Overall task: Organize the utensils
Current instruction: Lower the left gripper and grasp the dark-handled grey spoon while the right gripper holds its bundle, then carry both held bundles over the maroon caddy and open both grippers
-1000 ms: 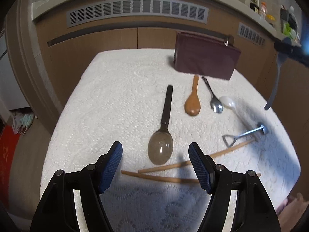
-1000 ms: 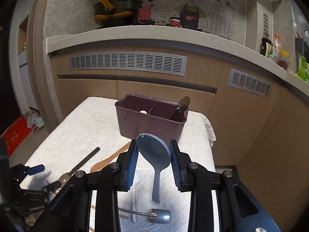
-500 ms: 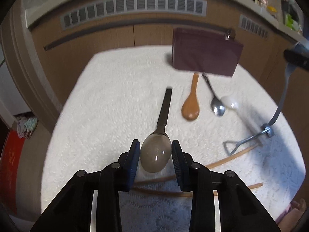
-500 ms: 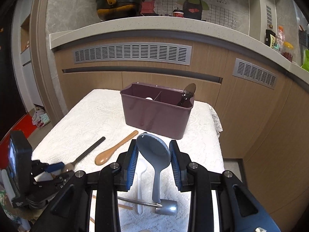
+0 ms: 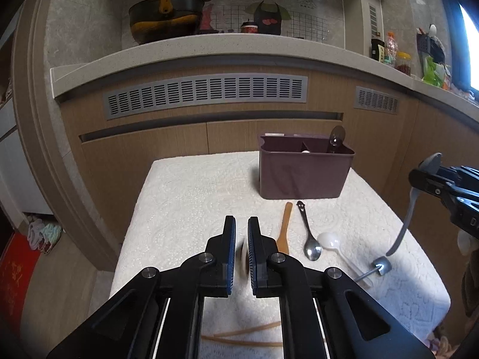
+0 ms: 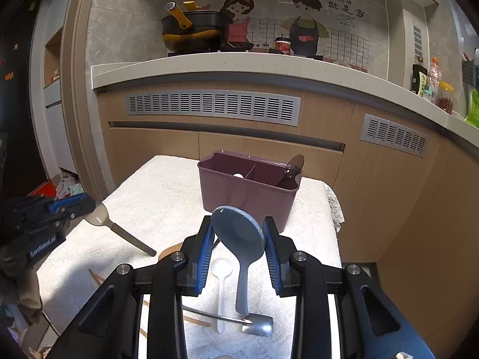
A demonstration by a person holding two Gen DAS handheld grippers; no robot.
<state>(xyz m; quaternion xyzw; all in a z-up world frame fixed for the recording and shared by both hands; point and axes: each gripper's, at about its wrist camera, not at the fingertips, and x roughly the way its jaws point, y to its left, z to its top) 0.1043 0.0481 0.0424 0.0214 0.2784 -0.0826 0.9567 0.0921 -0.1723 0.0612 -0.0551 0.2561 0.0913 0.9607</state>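
Both hands loaded, heading for the maroon plastic utensil caddy (image 6: 248, 190) on the white cloth.
Left gripper (image 5: 241, 249) has just clamped the translucent smoky spoon (image 6: 97, 214) by its bowl; right gripper (image 6: 238, 246) grips the grey rice paddle (image 6: 239, 239). Best tip each handle down over a compartment before releasing.

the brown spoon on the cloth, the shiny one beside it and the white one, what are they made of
The brown spoon looks like wood: matte, warm tan, no glare. The shiny spoon beside it looks like polished steel, with bright mirror reflections in its bowl. The white spoon seems plastic, possibly ceramic: milky, slightly translucent, with a soft sheen.
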